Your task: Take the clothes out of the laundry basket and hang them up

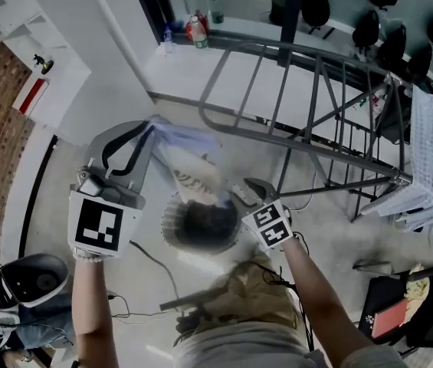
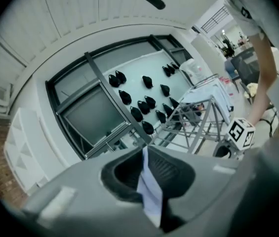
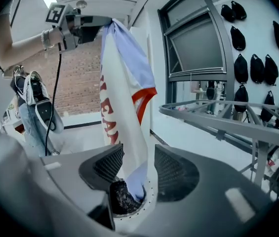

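Note:
A white and light-blue garment [image 1: 189,167] with red lettering hangs from my left gripper [image 1: 149,126], which is raised and shut on its top edge. In the left gripper view the light-blue cloth [image 2: 149,186] shows pinched between the dark pads of that gripper [image 2: 145,154]. The garment's lower end trails into the round laundry basket [image 1: 172,222] on the floor. My right gripper [image 1: 239,192] is lower, beside the basket. In the right gripper view it [image 3: 139,149] stands open, with the hanging garment [image 3: 124,83] passing between its pads, above the basket [image 3: 149,197].
A grey metal drying rack [image 1: 316,106] stands to the right of the basket, with a pale printed cloth [image 1: 431,152] draped on its far end. Bottles [image 1: 195,31] sit on a sill behind. A shoe [image 1: 28,278] and a cable [image 1: 155,263] lie at the lower left.

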Motion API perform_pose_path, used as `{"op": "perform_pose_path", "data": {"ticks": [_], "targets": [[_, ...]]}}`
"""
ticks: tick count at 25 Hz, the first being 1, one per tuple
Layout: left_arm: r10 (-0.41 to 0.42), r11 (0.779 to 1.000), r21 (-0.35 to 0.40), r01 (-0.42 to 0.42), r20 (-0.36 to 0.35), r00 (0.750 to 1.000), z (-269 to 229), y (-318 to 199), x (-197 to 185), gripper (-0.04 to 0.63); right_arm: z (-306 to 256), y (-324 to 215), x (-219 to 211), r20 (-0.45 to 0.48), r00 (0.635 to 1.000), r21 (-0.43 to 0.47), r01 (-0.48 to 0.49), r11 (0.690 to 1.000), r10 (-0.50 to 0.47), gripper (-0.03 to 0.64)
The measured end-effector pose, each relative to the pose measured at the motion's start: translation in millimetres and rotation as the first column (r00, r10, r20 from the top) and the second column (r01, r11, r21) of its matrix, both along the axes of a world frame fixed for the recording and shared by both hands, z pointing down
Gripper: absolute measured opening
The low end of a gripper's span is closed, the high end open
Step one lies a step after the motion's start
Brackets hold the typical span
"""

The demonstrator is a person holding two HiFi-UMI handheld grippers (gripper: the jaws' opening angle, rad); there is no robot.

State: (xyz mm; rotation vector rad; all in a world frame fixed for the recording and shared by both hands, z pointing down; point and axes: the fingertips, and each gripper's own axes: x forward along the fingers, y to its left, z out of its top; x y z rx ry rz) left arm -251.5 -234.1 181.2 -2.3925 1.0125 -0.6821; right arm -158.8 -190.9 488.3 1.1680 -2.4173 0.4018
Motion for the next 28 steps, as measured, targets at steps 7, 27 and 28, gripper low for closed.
{"op": "perform_pose_path", "data": {"ticks": [7,27,28], "targets": [[0.012,0.998,0.058,-0.011,-0.003,1.0,-42,20,4,0.026,-5,-14,-21,-0.037,0.993,0.026,0.113,0.993,-0.112,0.213],[0.083,0.996,-0.036,-0.085,-0.053,0.995,22,-9,13,0.026,-66,70,192,-0.155,0.885,0.097,-0.428,0.899,0.439,0.006],[0.09,0.995,-0.043,-0.093,-0.06,0.994,26,-12,18,0.026,-79,74,207,-0.16,0.867,0.125,-0.456,0.881,0.472,0.006]]}}
